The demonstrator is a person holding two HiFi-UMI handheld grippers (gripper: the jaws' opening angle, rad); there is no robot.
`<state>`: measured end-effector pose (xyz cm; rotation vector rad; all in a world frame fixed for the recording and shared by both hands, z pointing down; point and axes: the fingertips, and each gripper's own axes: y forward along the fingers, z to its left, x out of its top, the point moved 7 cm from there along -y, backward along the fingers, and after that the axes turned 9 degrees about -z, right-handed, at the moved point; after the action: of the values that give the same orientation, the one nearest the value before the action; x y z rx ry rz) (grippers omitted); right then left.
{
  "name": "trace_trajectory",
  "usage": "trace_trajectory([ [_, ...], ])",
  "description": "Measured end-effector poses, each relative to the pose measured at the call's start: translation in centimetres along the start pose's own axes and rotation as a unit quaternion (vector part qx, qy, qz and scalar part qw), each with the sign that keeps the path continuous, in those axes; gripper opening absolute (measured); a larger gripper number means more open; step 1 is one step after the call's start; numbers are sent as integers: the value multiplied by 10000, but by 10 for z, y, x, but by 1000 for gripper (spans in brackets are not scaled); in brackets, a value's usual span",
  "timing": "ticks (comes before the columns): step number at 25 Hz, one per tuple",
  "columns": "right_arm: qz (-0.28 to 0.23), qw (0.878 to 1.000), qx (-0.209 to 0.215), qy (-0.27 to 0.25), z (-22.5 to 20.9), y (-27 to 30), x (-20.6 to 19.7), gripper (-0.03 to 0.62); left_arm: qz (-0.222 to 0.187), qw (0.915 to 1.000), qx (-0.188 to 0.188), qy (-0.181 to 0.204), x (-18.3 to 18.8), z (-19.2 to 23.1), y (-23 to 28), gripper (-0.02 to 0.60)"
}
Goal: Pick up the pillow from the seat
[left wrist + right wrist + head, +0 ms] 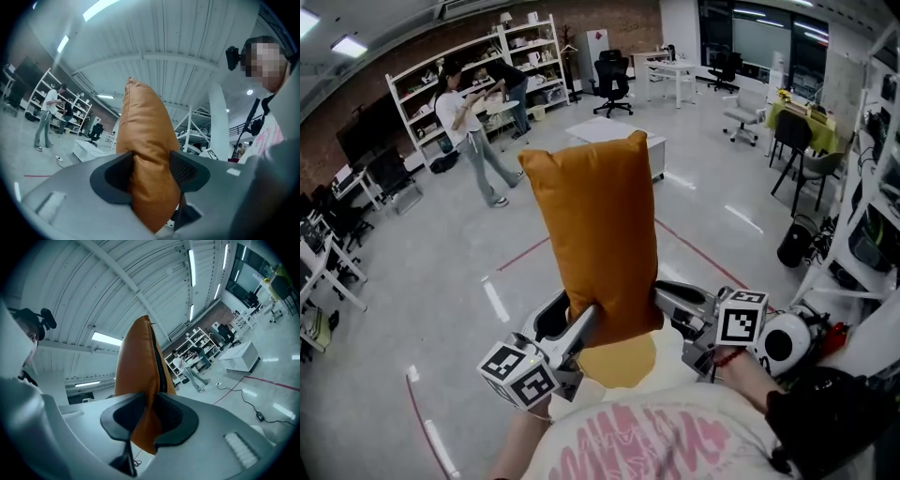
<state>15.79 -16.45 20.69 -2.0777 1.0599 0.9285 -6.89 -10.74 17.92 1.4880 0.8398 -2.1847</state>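
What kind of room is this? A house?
Not a house, it seems: more likely a big lab or office, with white shelves, a black office chair and red tape lines.

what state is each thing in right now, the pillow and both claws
pillow: held up in the air, upright, pinched at its lower end from both sides
left claw: shut on the pillow, pads pressing into it
right claw: shut on the pillow's thin edge
black office chair: upright, nobody in it
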Motion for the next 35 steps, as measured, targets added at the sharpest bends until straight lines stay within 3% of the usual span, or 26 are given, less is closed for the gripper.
trace_trajectory([
  [10, 293, 9993, -51, -235, -12, -3, -9, 74, 516, 9979, -101, 370, -17, 0, -3, 258],
  [35, 416, 9985, -75, -354, -10, -6, -14, 66, 637, 9973, -73, 371, -21, -2, -6, 258],
])
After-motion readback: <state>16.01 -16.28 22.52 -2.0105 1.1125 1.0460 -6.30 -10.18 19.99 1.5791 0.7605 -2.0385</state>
